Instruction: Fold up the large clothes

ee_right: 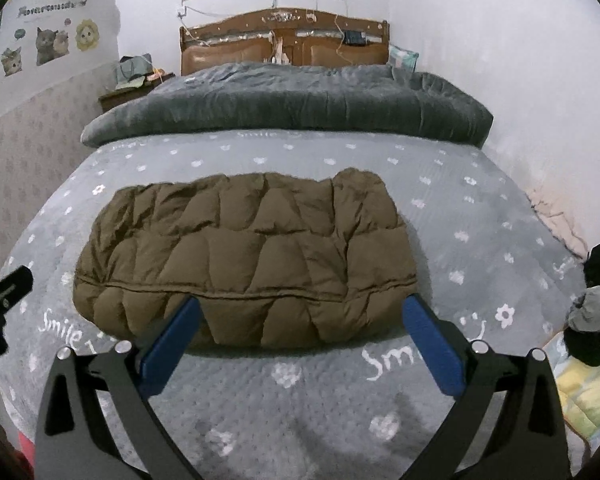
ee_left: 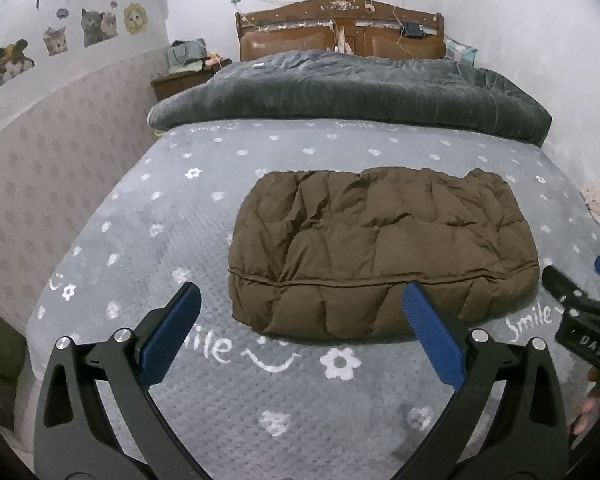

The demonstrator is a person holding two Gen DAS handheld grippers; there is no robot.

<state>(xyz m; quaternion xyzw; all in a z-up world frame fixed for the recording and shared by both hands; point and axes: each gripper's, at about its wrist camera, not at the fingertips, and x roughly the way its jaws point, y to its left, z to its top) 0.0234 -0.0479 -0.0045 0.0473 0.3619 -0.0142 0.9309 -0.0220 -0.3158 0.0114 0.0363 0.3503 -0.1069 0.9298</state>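
I find the folded jacket (ee_left: pixel 380 252) mid-bed below the grey duvet (ee_left: pixel 340 88), my left gripper (ee_left: pixel 300 320) and right gripper (ee_right: pixel 300 320) wide open, empty; puffy filling may spring it unfolded.

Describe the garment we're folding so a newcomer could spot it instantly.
Start at the bed's grey flower-print sheet, in front of the rolled dark grey duvet. The olive-brown quilted jacket lies there folded into a puffy rectangle, the only brown thing on the bed.

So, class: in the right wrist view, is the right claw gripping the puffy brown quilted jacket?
No: the right claw stands wide open, and the puffy brown quilted jacket lies folded beyond its fingers.
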